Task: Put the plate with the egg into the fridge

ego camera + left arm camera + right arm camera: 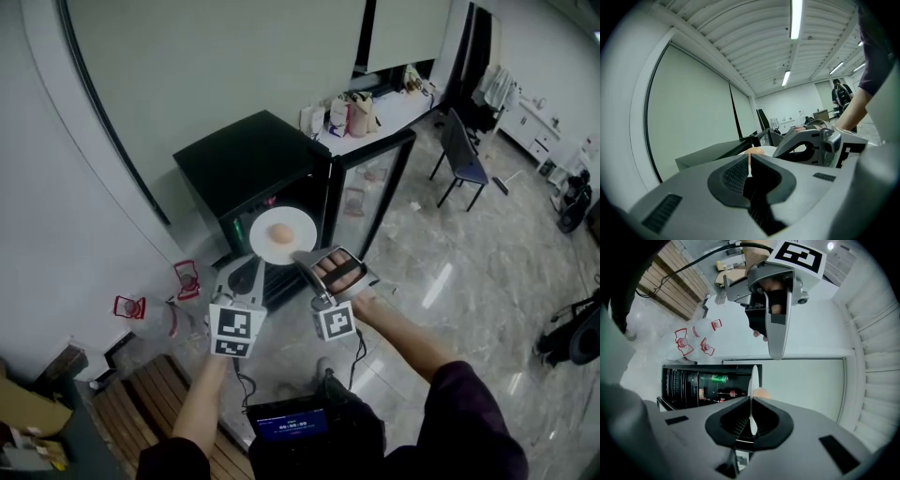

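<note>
While the white plate [302,225] is gripped at its rim from two sides, it is held roughly level in the air. The egg [281,232] lies at its middle, just beyond both pairs of jaws. The jaws of the left gripper [253,268] are closed on the near left edge of the plate. In the left gripper view only a thin white sliver of rim [749,165] is seen pinched between them, with the egg [755,151] just past their tips. The jaws of the right gripper [302,258] are closed on the near right edge. In the right gripper view the plate [753,380] is seen edge-on between them, with the egg [762,392] beside it. Beyond the jaws and the plate, the black fridge [248,159] is seen with its glass door [375,183] swung open. A green can [719,378] is seen on a shelf inside. Red-handled water bottles [129,307] stand on the floor, well off to the left of the left jaws.
</note>
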The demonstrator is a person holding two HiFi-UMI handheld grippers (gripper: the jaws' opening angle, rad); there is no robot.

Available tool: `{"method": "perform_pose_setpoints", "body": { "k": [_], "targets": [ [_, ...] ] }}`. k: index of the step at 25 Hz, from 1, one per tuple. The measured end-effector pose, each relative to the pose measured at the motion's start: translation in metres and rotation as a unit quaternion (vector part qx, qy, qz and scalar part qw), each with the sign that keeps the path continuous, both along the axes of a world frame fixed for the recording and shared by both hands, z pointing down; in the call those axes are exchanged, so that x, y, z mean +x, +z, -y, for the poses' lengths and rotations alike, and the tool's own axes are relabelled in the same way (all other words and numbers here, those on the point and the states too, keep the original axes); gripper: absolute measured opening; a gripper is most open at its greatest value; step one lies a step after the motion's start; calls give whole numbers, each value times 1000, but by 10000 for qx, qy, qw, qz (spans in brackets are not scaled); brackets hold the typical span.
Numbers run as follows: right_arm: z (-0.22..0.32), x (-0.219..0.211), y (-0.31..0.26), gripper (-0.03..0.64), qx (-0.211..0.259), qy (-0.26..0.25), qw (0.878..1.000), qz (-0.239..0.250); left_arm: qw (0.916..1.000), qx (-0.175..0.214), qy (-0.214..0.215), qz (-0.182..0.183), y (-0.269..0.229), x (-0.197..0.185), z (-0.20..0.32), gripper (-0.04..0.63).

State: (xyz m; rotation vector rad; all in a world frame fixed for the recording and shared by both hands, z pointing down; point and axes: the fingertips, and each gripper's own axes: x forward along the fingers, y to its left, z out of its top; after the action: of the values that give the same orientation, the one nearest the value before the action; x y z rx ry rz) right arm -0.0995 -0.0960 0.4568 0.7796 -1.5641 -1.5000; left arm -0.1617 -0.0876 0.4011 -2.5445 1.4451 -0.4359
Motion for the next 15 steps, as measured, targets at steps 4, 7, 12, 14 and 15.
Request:
{"method": "perform_pose_setpoints", "body": {
  "k": [4,7,12,14,15],
  "targets": [
    [9,6,3,25,-75,-21,10000,20,9999,-95,-70,-4,8,4,7,20],
    [18,10,7,25,-115,-47,9999,42,9998,-158,-114,-27,15,8,15,20],
    [41,21,30,25,-312,-113,9994,103,9992,-350,-160,-86,46,21,31,20],
    [52,24,46,25,-388,-166,9991,105,9986,-472,-215,-86,68,24,39,20],
    [58,24,55,25,-415,-201,9989,98,9983,-523,-252,-94,80,24,43,20]
  ]
}}
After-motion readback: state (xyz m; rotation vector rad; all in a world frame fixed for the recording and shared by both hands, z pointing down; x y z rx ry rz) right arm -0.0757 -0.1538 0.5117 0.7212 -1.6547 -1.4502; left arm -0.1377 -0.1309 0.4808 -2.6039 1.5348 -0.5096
